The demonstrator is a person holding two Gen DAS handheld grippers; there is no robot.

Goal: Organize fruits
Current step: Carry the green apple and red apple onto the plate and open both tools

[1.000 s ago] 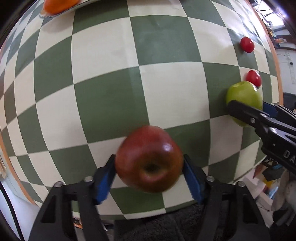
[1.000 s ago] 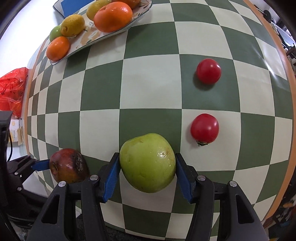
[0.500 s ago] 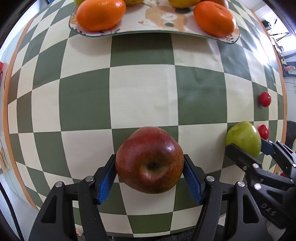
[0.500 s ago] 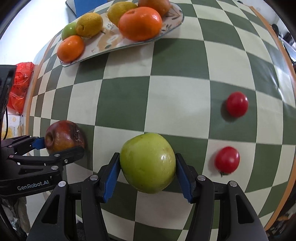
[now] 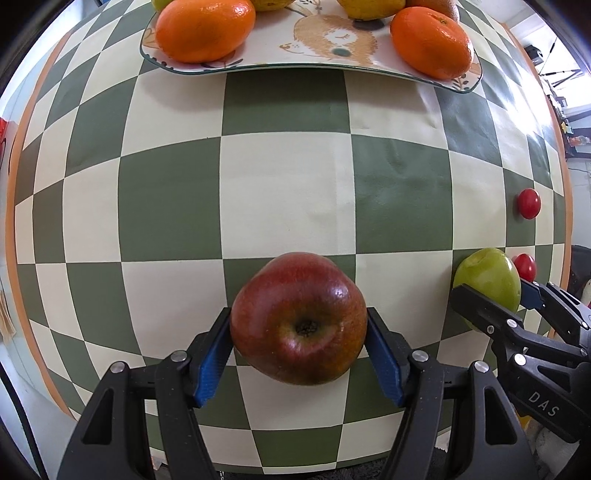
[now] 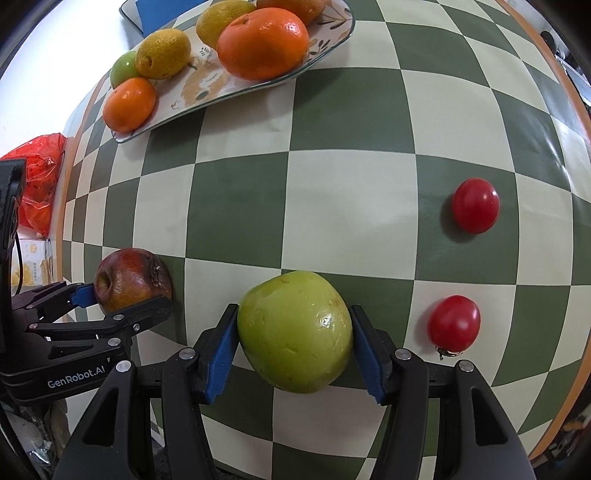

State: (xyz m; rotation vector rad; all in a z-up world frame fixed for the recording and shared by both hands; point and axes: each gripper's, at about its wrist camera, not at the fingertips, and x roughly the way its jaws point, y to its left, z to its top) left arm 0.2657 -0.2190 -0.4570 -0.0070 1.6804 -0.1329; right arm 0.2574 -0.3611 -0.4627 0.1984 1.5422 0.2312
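My left gripper [image 5: 299, 350] is shut on a red apple [image 5: 298, 318], held over the near part of the checkered table; it shows in the right wrist view too [image 6: 131, 280]. My right gripper [image 6: 295, 350] is shut on a green apple [image 6: 294, 332], which also shows at the right of the left wrist view [image 5: 487, 284]. A patterned plate [image 5: 317, 48] at the far side holds oranges [image 5: 205, 31] and lemons [image 6: 162, 53]. Two red tomatoes [image 6: 475, 205] [image 6: 453, 323] lie on the table to the right.
The green and cream checkered table [image 6: 351, 203] has an orange rim. A red plastic bag [image 6: 40, 184] sits off the table's left edge. A small green fruit [image 6: 123, 68] lies at the plate's far left.
Both grippers have carried their apples forward toward the plate, which now looms larger in both views. The tomatoes have slid lower and to the right in the right wrist view.
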